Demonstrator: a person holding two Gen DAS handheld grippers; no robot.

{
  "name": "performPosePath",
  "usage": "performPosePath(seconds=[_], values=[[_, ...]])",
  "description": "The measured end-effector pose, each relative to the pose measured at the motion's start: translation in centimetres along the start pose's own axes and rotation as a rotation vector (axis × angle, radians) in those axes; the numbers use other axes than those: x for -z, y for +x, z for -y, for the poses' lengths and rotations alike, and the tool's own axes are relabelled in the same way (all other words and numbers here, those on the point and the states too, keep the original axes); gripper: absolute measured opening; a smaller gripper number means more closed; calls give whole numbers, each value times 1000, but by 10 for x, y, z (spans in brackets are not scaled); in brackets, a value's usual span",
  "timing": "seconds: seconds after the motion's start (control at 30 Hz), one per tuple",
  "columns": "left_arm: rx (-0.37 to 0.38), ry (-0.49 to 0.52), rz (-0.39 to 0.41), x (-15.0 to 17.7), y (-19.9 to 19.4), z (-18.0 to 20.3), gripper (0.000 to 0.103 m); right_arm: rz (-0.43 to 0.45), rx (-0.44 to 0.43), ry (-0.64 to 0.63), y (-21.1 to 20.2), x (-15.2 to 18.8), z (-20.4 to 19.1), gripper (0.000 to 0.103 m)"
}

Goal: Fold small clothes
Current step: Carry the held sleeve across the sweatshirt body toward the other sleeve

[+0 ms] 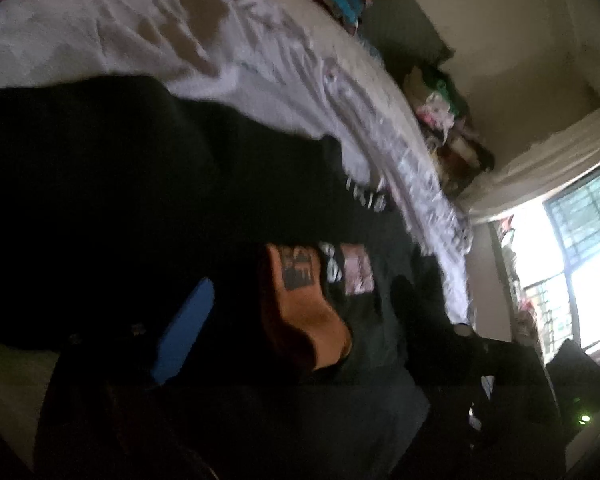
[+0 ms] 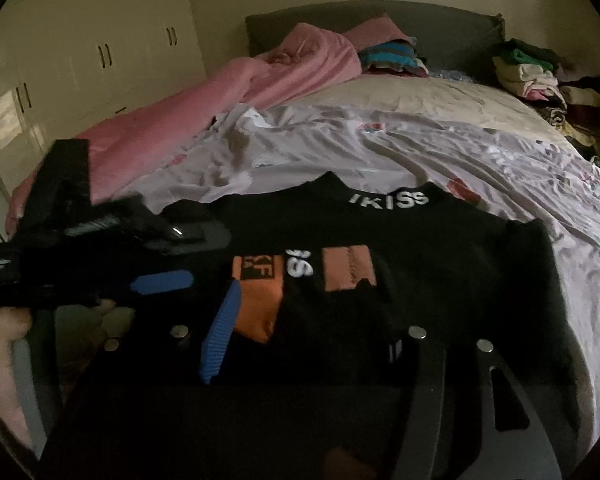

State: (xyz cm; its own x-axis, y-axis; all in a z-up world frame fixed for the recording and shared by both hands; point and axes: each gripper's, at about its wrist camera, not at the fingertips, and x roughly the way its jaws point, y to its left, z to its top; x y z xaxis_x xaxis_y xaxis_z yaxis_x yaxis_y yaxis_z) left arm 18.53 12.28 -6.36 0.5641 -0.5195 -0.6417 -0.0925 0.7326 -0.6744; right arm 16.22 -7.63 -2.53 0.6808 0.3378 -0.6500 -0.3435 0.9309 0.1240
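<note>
A black sweater (image 2: 440, 248) lies flat on the bed, its collar lettered IKISS (image 2: 388, 199) and orange patches (image 2: 346, 268) on the chest. My right gripper (image 2: 320, 352) is over its lower part, jaws apart: the blue pad (image 2: 216, 340) is to the left, the dark finger (image 2: 428, 364) to the right, folded black and orange cloth between them. My left gripper (image 2: 188, 260) reaches in from the left at the sweater's sleeve, fingers apart. In the blurred, rolled left wrist view I see its blue pad (image 1: 184, 332), the orange patch (image 1: 304, 312) and the collar (image 1: 366, 194).
A crumpled white sheet (image 2: 420, 148) covers the bed, with a pink blanket (image 2: 220, 92) at the back left. Folded clothes (image 2: 392, 58) lie by the dark headboard (image 2: 440, 28); a loose pile (image 2: 540, 80) is at the right. Cupboards (image 2: 100, 40) stand left. A bright window (image 1: 580, 220) shows.
</note>
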Motion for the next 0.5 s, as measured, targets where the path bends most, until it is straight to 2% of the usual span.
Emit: performPosePath(seconds=[0.13,0.2,0.23,0.27,0.37,0.5], values=[[-75,54,-40,5,21,12,65,11,51,30,-17,10,20,59],[-116,86,-38,6,29,20,51,10,93,54,-22,14,35,59],[-144,115,-37,8,33,25,24,8,107,72,-25,16,44,59],[-148,135,-42,9,38,28,6,6,121,90,-28,17,52,59],[-188,212,-17,12,37,41,6,6,172,139,-37,23,77,59],[-155,258,79,9,11,54,5,17,235,183,-46,27,104,59]])
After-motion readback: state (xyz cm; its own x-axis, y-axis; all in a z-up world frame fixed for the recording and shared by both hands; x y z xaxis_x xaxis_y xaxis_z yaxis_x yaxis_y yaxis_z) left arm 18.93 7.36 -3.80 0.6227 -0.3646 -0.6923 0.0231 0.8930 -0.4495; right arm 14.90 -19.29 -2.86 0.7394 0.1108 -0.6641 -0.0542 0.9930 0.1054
